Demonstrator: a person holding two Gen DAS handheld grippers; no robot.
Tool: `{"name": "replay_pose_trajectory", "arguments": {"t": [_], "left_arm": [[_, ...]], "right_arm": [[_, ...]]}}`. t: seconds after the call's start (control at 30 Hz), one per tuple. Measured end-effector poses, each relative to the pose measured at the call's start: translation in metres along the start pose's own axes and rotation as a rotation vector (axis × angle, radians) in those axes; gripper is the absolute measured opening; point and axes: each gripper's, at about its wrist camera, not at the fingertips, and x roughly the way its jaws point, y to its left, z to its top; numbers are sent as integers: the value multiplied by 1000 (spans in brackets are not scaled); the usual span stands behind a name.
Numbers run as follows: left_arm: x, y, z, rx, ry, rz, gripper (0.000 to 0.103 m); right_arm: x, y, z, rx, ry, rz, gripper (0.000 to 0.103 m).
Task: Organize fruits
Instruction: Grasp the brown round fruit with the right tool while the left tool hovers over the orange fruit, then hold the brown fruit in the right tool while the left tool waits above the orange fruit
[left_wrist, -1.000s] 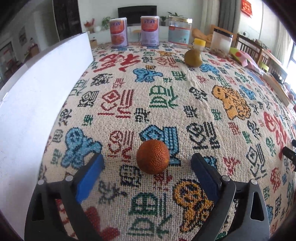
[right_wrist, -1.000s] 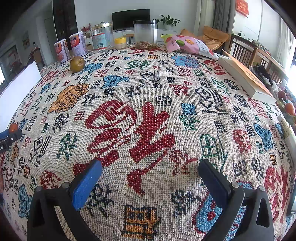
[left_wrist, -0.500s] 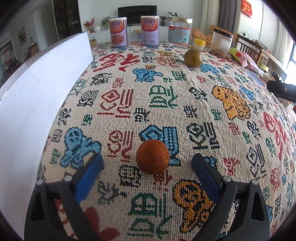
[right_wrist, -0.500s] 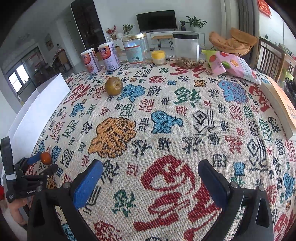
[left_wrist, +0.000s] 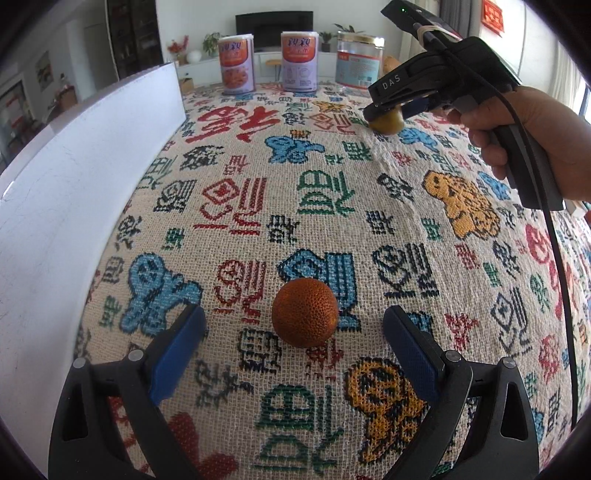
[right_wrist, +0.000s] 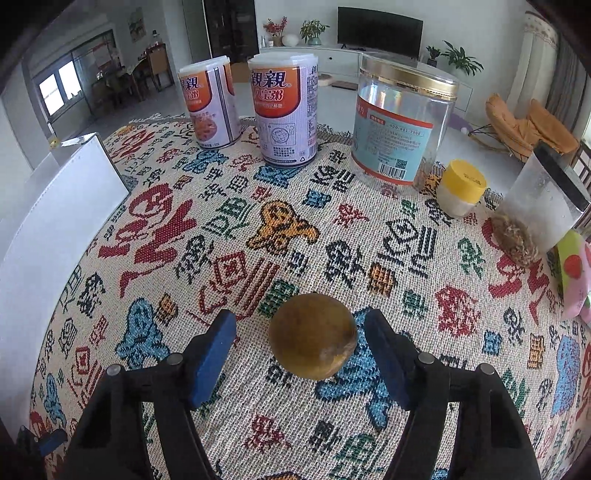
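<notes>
A bumpy orange fruit (left_wrist: 304, 312) rests on the patterned tablecloth (left_wrist: 332, 192), between the wide-apart blue pads of my left gripper (left_wrist: 291, 317), which is open and clear of it on both sides. A round brown-green fruit (right_wrist: 312, 336) lies on the cloth between the fingers of my right gripper (right_wrist: 299, 328). Those jaws are closing: a gap shows at the left pad (right_wrist: 216, 339), and the right pad (right_wrist: 380, 343) is almost at the skin. The left wrist view shows the right gripper (left_wrist: 388, 110) over the same fruit (left_wrist: 387, 123), held by a hand (left_wrist: 524, 125).
A white box (left_wrist: 74, 177) runs along the left side of the table. At the far edge stand two printed cans (right_wrist: 210, 107) (right_wrist: 286, 110), a clear jar with a gold lid (right_wrist: 399, 122), a small yellow-lidded pot (right_wrist: 461, 188) and a clear container (right_wrist: 543, 206). A pink snack bag (right_wrist: 576, 273) lies at the right.
My right gripper has swept across the table to the brown-green fruit, and its jaws have narrowed around it. The left gripper and the orange fruit have not moved.
</notes>
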Motion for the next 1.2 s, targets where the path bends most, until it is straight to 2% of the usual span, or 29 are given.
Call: {"name": "replay_pose_trajectory", "arguments": {"t": [0.03,0.17,0.27,0.5,0.83,1.2], "left_arm": [[0,0,0,0,0,0,98],[0,0,0,0,0,0,98],[0,0,0,0,0,0,98],[0,0,0,0,0,-1,98],[0,0,0,0,1,-1,98],[0,0,0,0,1,-1,98]], "right_arm": [[0,-4,-3,3,7,-13,50],[-14,-26,-26,66,-1,47,50],[-30,-35,-48,63,-13,67,50],[-49,-36,-71,26,1,56,50],[-71,-67,-119,196,-58,161,50],[-82,-75,-149,267,-83,215,50]]}}
